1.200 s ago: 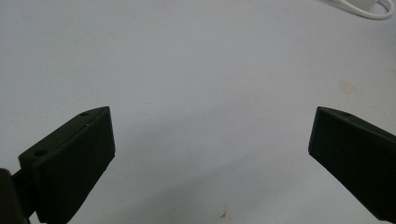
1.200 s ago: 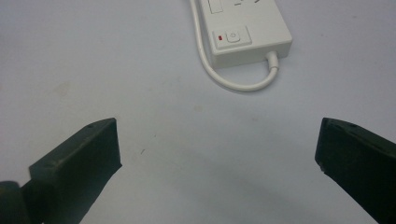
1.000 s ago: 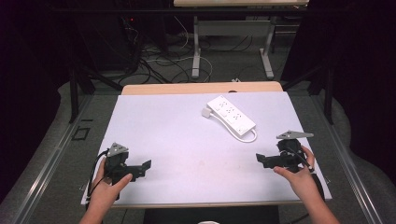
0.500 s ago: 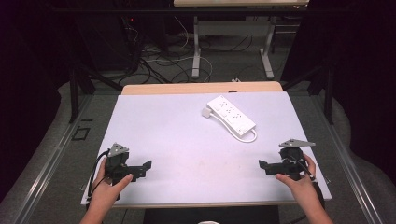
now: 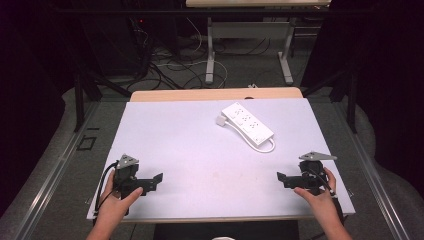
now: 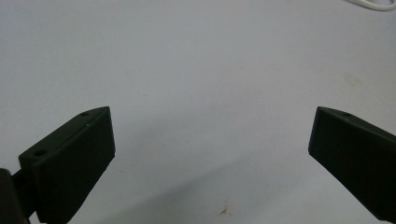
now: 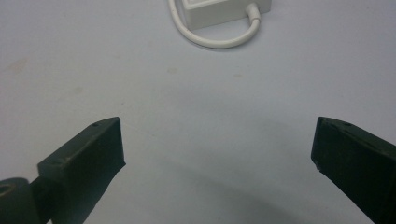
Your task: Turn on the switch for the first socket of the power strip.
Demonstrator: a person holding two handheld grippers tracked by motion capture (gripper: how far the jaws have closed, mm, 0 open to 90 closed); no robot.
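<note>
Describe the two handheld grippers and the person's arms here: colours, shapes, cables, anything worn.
Both grippers are black. The left gripper and right gripper each carry a grey three-cornered plate on top and trail a black cable. In the gripper views the jaws are blocky black wedges with small screw holes near the tips. The left hand and right hand show bare forearms, no sleeves.

The room is dark all around. A big white table top (image 5: 200, 145) sits in the middle, with a strip of light wood (image 5: 215, 94) along its far edge. The floor (image 5: 60, 165) is grey carpet. Behind the table stands another table with white metal legs (image 5: 210, 55) (only its bottom part can be seen). Lots of cables (image 5: 170, 65) lie tangled on the floor near those legs. A metal rail (image 5: 45, 185) runs along the left side.
</note>
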